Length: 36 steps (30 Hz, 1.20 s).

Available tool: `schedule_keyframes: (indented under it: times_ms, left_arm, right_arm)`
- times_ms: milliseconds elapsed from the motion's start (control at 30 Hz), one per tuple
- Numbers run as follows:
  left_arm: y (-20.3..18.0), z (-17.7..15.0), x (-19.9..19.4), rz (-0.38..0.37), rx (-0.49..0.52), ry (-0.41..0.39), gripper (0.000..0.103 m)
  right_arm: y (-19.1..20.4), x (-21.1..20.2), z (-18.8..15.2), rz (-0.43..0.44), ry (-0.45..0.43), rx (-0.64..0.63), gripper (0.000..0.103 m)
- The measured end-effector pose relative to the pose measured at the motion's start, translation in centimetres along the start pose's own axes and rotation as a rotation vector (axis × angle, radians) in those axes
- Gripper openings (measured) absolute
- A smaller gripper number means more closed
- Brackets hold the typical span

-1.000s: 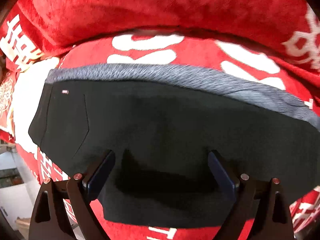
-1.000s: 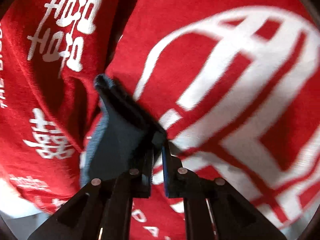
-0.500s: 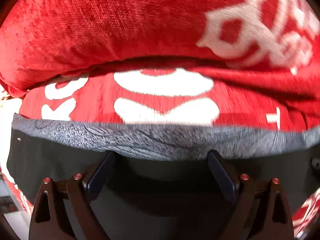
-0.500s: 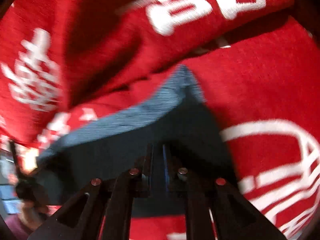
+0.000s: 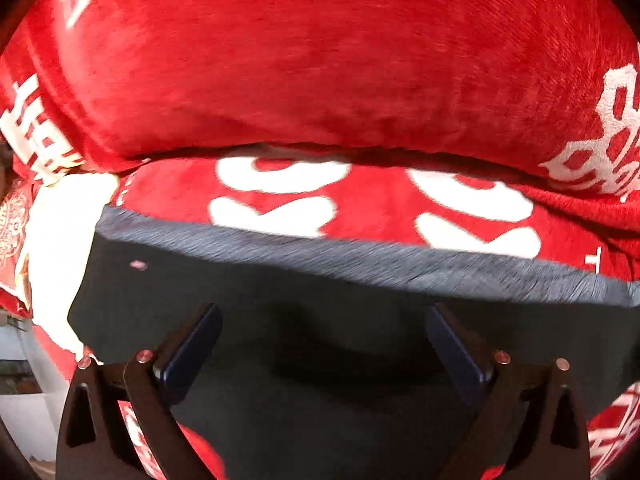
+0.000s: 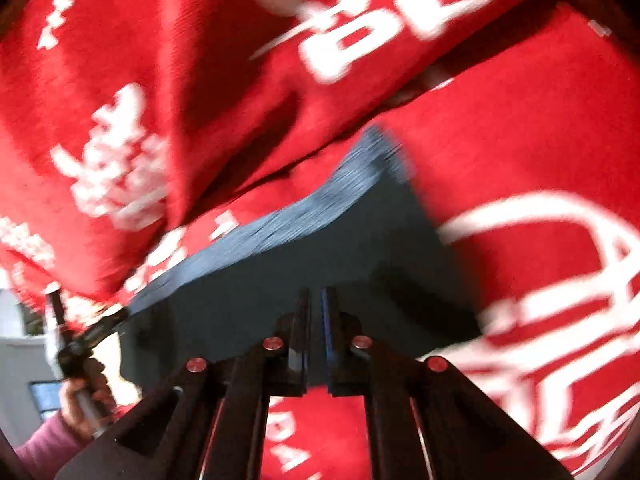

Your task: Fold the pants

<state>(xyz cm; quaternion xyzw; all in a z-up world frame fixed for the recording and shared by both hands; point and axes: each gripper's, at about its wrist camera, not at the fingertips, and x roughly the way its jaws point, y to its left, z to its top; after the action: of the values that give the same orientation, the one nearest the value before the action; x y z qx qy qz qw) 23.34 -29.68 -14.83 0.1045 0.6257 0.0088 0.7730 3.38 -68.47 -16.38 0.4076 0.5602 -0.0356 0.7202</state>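
Dark pants (image 5: 240, 280) with a grey ribbed waistband (image 5: 360, 260) lie flat on a red printed sofa seat (image 5: 380, 200). My left gripper (image 5: 322, 310) hovers over the pants below the waistband. Its jaws are wide and still opening, and neither pad presses on cloth. In the right wrist view the pants (image 6: 320, 252) spread out beneath my right gripper (image 6: 316, 294). That gripper is shut, tips over the dark cloth, and I see no cloth bunched between them. A small pale label (image 5: 139, 266) sits near the pants' left corner.
A red back cushion (image 5: 320, 80) with white lettering rises just behind the waistband. A white patch of cover (image 5: 60, 240) lies left of the pants. A hand (image 6: 82, 392) in a pink sleeve (image 6: 40, 450) holds the other gripper's handle at lower left.
A second ago the right gripper held a raised corner of dark cloth; now the pants lie flat under it and the view has rolled. The left gripper pushed toward the waistband, then drew back.
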Motion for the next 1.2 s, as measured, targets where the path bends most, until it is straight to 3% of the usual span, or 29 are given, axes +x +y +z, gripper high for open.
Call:
schedule_keyframes:
  times_ms: [33, 100, 167, 433, 633, 700, 767, 867, 967, 1067, 1133, 1167, 1200]
  left_arm:
    - [0.9, -0.3, 0.0, 0.000, -0.007, 0.001, 0.103]
    - [2.1, -1.1, 0.2, -0.005, -0.023, 0.006, 0.103]
    - [2.9, -3.1, -0.2, -0.022, -0.034, 0.008, 0.103]
    - [10.1, -4.0, 2.8, -0.069, -0.023, 0.027, 0.103]
    - [17.2, -4.7, 4.5, -0.011, -0.015, -0.009, 0.103]
    - [19.4, -5.0, 5.9, 0.033, -0.013, -0.002, 0.103]
    - [21.3, -5.4, 8.7, 0.058, -0.001, 0.081, 0.103]
    - [23.4, -5.6, 9.9, -0.075, -0.057, 0.077, 0.103]
    - [22.9, -5.6, 9.9, -0.064, -0.013, 0.051, 0.103]
    - [23.1, -5.7, 10.1, -0.085, -0.018, 0.045, 0.103]
    - [23.3, -5.8, 10.2, -0.099, -0.018, 0.043, 0.103]
    - [23.4, -5.6, 10.1, -0.101, -0.011, 0.042, 0.103]
    - [23.4, -5.5, 10.1, -0.103, -0.006, 0.043, 0.103]
  right_arm:
    - [0.9, 0.5, -0.8, 0.034, 0.019, 0.010, 0.009]
    - [2.2, 2.1, -2.8, 0.119, 0.074, 0.052, 0.023]
    - [3.9, 3.4, -4.6, 0.164, 0.123, 0.060, 0.029]
    - [14.8, 11.0, -12.9, 0.265, 0.298, -0.031, 0.029]
    - [20.4, 17.2, -16.8, 0.327, 0.381, -0.001, 0.029]
    - [21.9, 19.0, -17.5, 0.349, 0.393, 0.017, 0.029]
    - [22.6, 20.3, -18.2, 0.365, 0.392, 0.039, 0.029]
    - [23.4, 21.4, -18.8, 0.395, 0.373, 0.065, 0.029]
    - [24.0, 22.1, -18.9, 0.426, 0.355, 0.070, 0.029]
    - [24.5, 23.2, -18.8, 0.402, 0.360, 0.080, 0.029]
    - [25.2, 23.5, -18.6, 0.354, 0.353, 0.087, 0.016]
    - [25.7, 22.9, -18.2, 0.323, 0.335, 0.063, 0.001]
    - [26.3, 22.4, -18.0, 0.320, 0.321, 0.040, 0.001]
